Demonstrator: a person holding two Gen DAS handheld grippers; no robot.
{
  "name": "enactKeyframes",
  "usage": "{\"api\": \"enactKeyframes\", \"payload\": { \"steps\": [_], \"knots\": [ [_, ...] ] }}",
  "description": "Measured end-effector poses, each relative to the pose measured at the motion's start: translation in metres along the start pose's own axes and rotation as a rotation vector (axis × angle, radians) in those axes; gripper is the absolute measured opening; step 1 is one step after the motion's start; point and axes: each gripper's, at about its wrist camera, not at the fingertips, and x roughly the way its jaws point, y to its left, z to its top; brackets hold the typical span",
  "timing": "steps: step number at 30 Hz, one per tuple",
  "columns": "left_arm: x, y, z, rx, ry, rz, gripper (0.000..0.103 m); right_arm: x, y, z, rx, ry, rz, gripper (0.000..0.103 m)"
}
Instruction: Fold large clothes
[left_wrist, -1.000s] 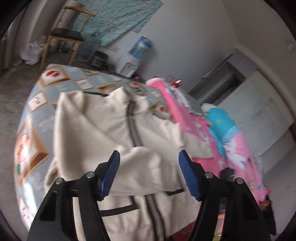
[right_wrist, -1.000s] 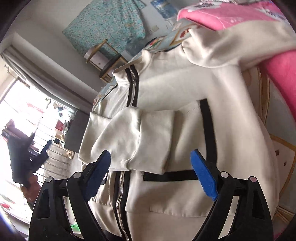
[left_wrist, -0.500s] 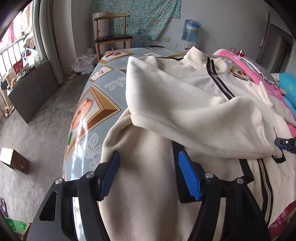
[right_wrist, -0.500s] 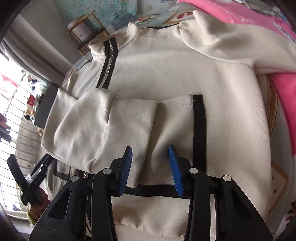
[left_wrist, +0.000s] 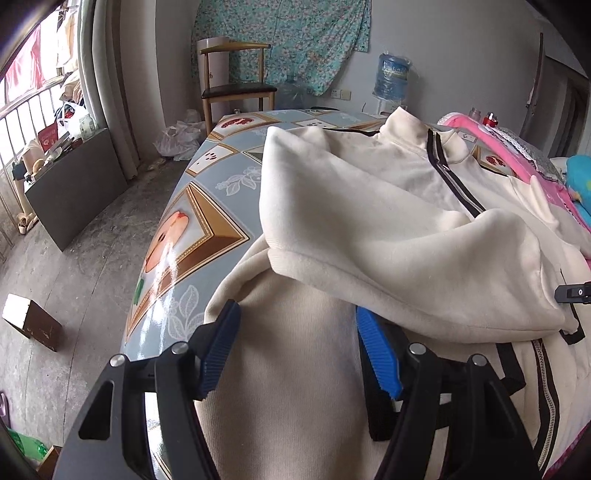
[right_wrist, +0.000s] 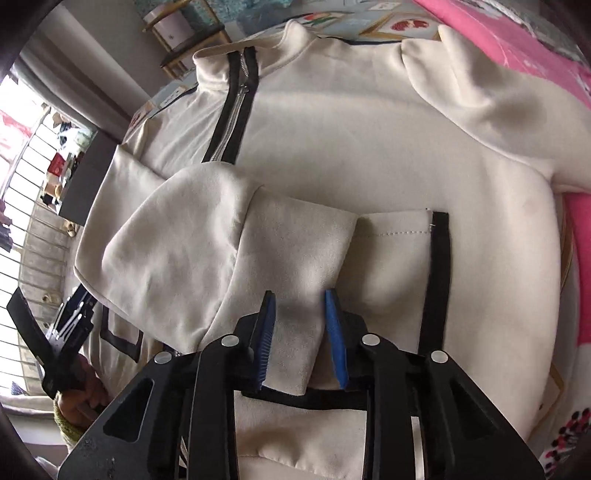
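Observation:
A cream zip jacket (left_wrist: 369, 206) with black trim lies face up on a patterned table (left_wrist: 207, 206). One sleeve (left_wrist: 406, 266) is folded across its chest. My left gripper (left_wrist: 295, 312) is open just above the jacket's lower side, its pads apart from the cloth. In the right wrist view the sleeve's cuff (right_wrist: 295, 251) fills the narrow gap of my right gripper (right_wrist: 299, 295). Its jaws are closing, and both pads rest against the cuff. A fingertip (left_wrist: 572, 293) of the right gripper shows at the left view's right edge. A hand (right_wrist: 81, 395) holds the left gripper at the right view's left edge.
A pink blanket (right_wrist: 535, 55) lies along the jacket's far side. Beyond the table stand a wooden chair (left_wrist: 236, 88) and a water bottle (left_wrist: 393, 75). On the floor to the left sit a cardboard box (left_wrist: 33, 325) and a dark board (left_wrist: 77, 188) under the window.
The left gripper tipped down onto the jacket's lower side, then held still. The right gripper came in over the cuff and its jaws narrowed from wide apart to a small gap.

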Motion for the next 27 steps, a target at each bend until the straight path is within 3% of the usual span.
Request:
{"api": "enactKeyframes", "payload": {
  "steps": [1, 5, 10, 14, 16, 19, 21, 23, 25, 27],
  "knots": [
    [0.0, 0.001, 0.0, -0.009, -0.001, -0.007, 0.064, 0.0, 0.007, 0.001, -0.035, -0.004, -0.039, 0.003],
    [-0.002, 0.005, 0.003, -0.048, -0.001, -0.029, 0.064, -0.011, 0.025, 0.032, -0.092, -0.053, -0.038, 0.002],
    [-0.002, 0.007, 0.008, -0.092, 0.007, -0.037, 0.064, -0.098, 0.048, 0.108, -0.131, -0.37, -0.016, 0.002],
    [-0.002, 0.006, 0.006, -0.111, 0.005, -0.023, 0.064, -0.146, 0.037, 0.119, -0.131, -0.533, -0.053, 0.002],
    [-0.002, 0.005, 0.005, -0.107, 0.005, -0.014, 0.064, -0.126, 0.017, 0.117, -0.09, -0.49, -0.096, 0.002],
    [-0.002, 0.004, 0.005, -0.097, 0.005, -0.006, 0.064, -0.055, -0.032, 0.11, 0.013, -0.29, -0.132, 0.002],
    [-0.003, 0.004, 0.006, -0.093, 0.007, -0.007, 0.064, -0.016, -0.058, 0.101, 0.066, -0.206, -0.179, 0.002],
    [-0.006, 0.005, 0.008, -0.094, 0.003, -0.008, 0.064, -0.013, -0.07, 0.098, 0.106, -0.222, -0.158, 0.002],
    [-0.011, 0.007, 0.012, -0.094, -0.019, 0.012, 0.064, -0.032, -0.073, 0.1, 0.133, -0.275, -0.081, 0.002],
    [-0.015, 0.01, 0.016, -0.086, -0.047, 0.056, 0.064, -0.048, -0.07, 0.102, 0.113, -0.317, -0.088, 0.002]
  ]
}}
